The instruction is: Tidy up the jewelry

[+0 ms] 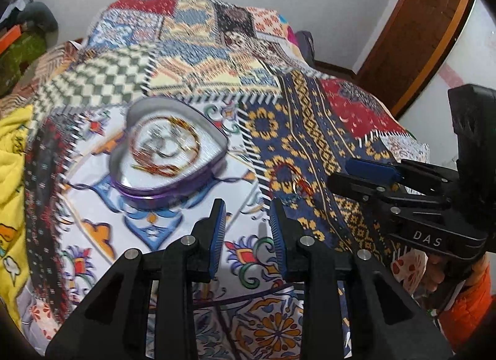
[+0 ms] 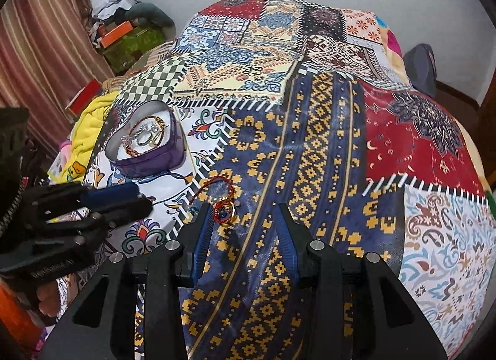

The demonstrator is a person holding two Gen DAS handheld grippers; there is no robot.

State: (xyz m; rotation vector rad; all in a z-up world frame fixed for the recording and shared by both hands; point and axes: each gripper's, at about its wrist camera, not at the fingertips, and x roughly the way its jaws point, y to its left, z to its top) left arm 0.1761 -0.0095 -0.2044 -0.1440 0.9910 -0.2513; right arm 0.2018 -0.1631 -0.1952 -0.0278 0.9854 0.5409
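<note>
Right tool (image 2: 240, 229) hangs over the blue-and-gold panel of the patchwork bedspread (image 2: 325, 149), its blue-padded jaws spread with nothing between them, and the loose piece of jewelry, a red thread bracelet (image 2: 223, 208) with a round beaded charm, lies on the cloth just ahead of the left fingertip, close beside it but not gripped. From the left wrist view, the left tool (image 1: 246, 214) also stands parted and empty, poised above the white floral panel between that bracelet (image 1: 294, 181) and the purple heart-shaped tin (image 1: 169, 155). That tin sits open on the bed, beyond and to the left of the bracelet, and already holds several bangles and chains on its pale lining, so the sorting looks partly done and the step in hand appears to be the approach to the last stray piece. The next move probably calls for shifting the right tool slightly toward the charm, lowering it until the pads straddle the ring or the cord, and closing gently; the soft, creased cover and thin thread could let the piece slip or bunch the fabric. As for writing, the right tool's black body reads "DAS" in the left view; the small lettering on the left tool's body in the right view is too blurred to read.
</note>
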